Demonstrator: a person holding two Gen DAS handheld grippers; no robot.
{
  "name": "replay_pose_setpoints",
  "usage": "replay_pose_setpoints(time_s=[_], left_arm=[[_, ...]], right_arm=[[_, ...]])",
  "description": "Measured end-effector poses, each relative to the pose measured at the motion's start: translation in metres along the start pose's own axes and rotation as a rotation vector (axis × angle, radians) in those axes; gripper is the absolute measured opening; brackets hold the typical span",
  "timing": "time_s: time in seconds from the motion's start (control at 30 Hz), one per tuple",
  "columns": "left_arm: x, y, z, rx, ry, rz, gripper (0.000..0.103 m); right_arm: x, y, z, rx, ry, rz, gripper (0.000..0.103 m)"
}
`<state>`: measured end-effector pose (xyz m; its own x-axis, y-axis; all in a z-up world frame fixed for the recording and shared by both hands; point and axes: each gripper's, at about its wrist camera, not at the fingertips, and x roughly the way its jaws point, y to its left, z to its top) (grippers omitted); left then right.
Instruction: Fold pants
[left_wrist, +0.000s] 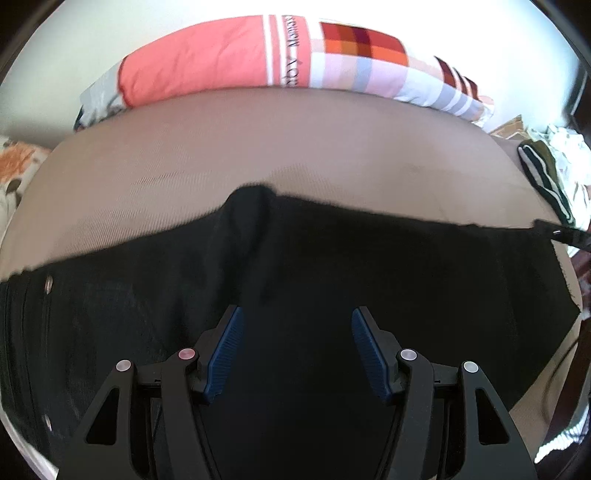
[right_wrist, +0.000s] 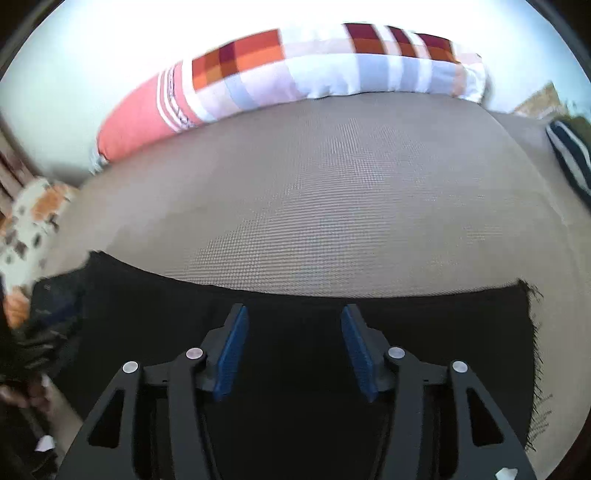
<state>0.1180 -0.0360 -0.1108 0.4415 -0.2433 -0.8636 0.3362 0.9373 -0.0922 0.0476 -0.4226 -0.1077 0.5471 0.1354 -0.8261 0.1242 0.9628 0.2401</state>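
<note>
Black pants lie spread flat on a tan bed surface. In the left wrist view the waistband with metal snaps is at the left and a small bump of cloth rises at the far edge. My left gripper is open over the middle of the pants, nothing between its blue pads. In the right wrist view the pants end in a frayed hem at the right. My right gripper is open above them, empty.
A long coral and checked pillow lies along the far edge of the bed, also in the right wrist view. Striped and pale clothes are heaped at the right. A floral cloth sits at the left.
</note>
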Motion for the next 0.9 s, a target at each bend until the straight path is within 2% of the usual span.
replay_pose_setpoints(time_s=[0.1, 0.23, 0.37, 0.47, 0.67, 0.7, 0.8, 0.9], left_arm=[[0.000, 0.004, -0.011, -0.030, 0.012, 0.003, 0.062], [0.003, 0.007, -0.020, -0.061, 0.023, 0.011, 0.062], [0.004, 0.003, -0.021, -0.049, 0.012, 0.033, 0.063], [0.006, 0.000, -0.021, -0.046, 0.007, 0.036, 0.067], [0.008, -0.005, -0.022, -0.032, -0.001, 0.057, 0.071], [0.009, -0.005, -0.022, -0.034, -0.002, 0.057, 0.072], [0.010, -0.006, -0.022, -0.030, -0.001, 0.059, 0.073], [0.011, -0.007, -0.021, -0.028, -0.001, 0.062, 0.074]], right_arm=[[-0.023, -0.039, -0.007, 0.061, 0.006, 0.040, 0.050], [-0.050, -0.085, -0.019, 0.134, 0.002, 0.026, 0.050], [-0.063, -0.138, -0.036, 0.262, 0.034, 0.052, 0.050], [-0.065, -0.164, -0.048, 0.311, 0.053, 0.053, 0.052], [-0.062, -0.195, -0.065, 0.396, 0.073, 0.151, 0.052], [-0.061, -0.201, -0.067, 0.411, 0.076, 0.142, 0.052], [-0.057, -0.213, -0.070, 0.436, 0.083, 0.147, 0.048], [-0.051, -0.224, -0.073, 0.452, 0.111, 0.204, 0.034]])
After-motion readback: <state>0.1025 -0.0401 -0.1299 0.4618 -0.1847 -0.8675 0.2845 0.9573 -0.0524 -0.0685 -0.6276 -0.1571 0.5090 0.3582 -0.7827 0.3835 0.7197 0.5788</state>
